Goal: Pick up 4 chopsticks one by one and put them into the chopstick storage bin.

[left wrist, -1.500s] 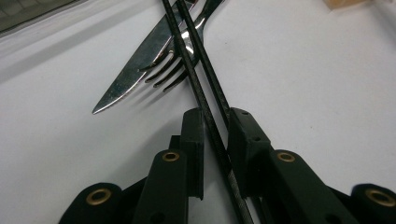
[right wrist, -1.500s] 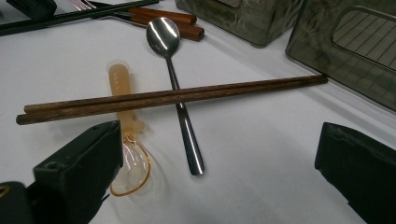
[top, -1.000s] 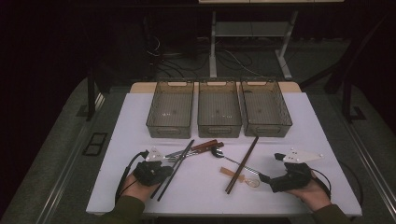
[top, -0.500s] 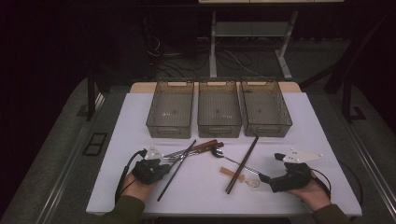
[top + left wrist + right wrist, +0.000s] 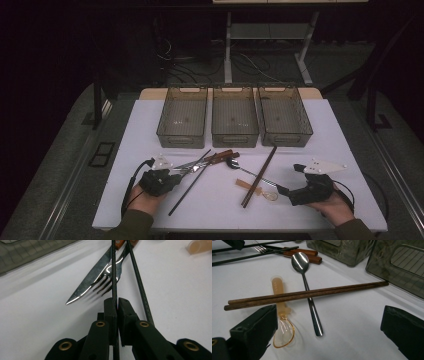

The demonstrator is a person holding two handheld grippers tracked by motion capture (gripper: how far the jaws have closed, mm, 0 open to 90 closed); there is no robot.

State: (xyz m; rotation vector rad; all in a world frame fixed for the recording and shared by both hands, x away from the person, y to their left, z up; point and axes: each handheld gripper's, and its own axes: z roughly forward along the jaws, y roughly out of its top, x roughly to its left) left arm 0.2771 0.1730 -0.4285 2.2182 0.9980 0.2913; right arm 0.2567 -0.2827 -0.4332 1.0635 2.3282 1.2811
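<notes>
My left gripper (image 5: 175, 175) (image 5: 116, 302) lies at the table's front left, shut on a thin black chopstick (image 5: 114, 270) that runs up between its jaws. A second black chopstick (image 5: 140, 287) lies just right of it. Beyond the tips are a knife (image 5: 90, 280) and a fork (image 5: 110, 275), crossing. My right gripper (image 5: 286, 190) (image 5: 327, 332) rests at the front right, jaws wide apart and empty. Ahead of it, a pair of brown wooden chopsticks (image 5: 307, 293) crosses a metal spoon (image 5: 300, 262) and a clear plastic spoon (image 5: 278, 290).
Three smoky see-through bins (image 5: 181, 137) (image 5: 235, 137) (image 5: 285, 137) stand side by side at the back of the white table (image 5: 340, 140). The cutlery pile (image 5: 220, 157) lies between my hands. Dark floor surrounds the table.
</notes>
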